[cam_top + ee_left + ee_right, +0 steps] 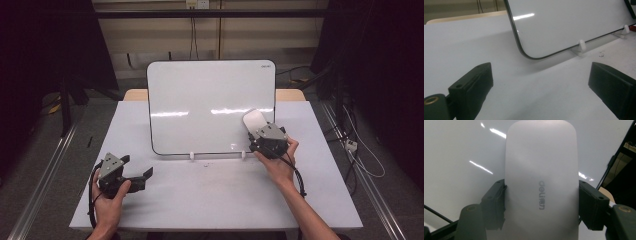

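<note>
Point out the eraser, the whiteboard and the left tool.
eraser [541, 182]: right gripper view, middle of its white back.
whiteboard [200, 100]: high view, bare writing face.
left tool [541, 82]: left gripper view, gap between its open jaws.

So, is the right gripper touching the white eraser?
Touching. In the right gripper view, the right gripper has both black jaws pressed against the two sides of the white eraser, with no gap, in front of the whiteboard.

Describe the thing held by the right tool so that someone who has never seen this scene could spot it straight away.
Start at the whiteboard standing on two small white feet on the white table. At its lower right corner the right tool grips a white eraser by its long sides. It is a smooth rounded oblong pad, the one thing set against the board face, with grey "deli" lettering on its back.
</note>
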Demonstrator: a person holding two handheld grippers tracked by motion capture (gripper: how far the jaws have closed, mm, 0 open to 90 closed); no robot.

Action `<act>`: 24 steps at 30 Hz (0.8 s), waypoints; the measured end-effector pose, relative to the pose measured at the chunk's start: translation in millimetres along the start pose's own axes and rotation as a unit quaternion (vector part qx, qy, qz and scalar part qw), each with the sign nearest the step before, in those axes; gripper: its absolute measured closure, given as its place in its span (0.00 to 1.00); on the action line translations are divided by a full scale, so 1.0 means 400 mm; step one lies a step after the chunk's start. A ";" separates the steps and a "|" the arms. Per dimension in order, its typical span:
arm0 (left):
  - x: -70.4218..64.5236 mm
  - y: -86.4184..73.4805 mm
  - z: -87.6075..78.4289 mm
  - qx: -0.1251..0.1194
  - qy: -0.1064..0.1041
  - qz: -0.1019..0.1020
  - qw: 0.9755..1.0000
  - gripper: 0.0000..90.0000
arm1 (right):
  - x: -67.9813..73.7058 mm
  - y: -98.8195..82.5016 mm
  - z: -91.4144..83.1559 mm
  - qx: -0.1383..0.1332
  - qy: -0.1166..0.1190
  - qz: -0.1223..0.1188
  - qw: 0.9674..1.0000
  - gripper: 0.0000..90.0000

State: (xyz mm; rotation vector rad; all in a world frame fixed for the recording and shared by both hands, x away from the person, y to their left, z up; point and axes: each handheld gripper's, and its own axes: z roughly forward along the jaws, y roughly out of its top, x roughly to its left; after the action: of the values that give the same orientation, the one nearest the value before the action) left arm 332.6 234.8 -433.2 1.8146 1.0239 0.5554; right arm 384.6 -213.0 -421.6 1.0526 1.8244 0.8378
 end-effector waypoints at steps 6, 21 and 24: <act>-0.002 -0.001 0.001 0.003 0.000 0.002 1.000 0.06 | -0.002 0.001 0.001 0.002 0.000 -0.006 1.000 0.35; 0.005 -0.005 -0.010 -0.004 0.002 -0.002 1.000 0.06 | -0.020 0.003 -0.001 0.010 0.027 0.008 1.000 0.30; 0.005 -0.004 -0.009 -0.004 0.003 -0.003 1.000 0.06 | -0.032 0.002 -0.005 0.009 0.038 0.029 0.999 0.20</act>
State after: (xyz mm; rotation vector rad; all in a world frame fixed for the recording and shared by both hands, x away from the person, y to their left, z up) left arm 330.3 238.6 -433.2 1.8022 1.0295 0.5600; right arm 386.9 -224.3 -415.8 1.1036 1.8752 0.9072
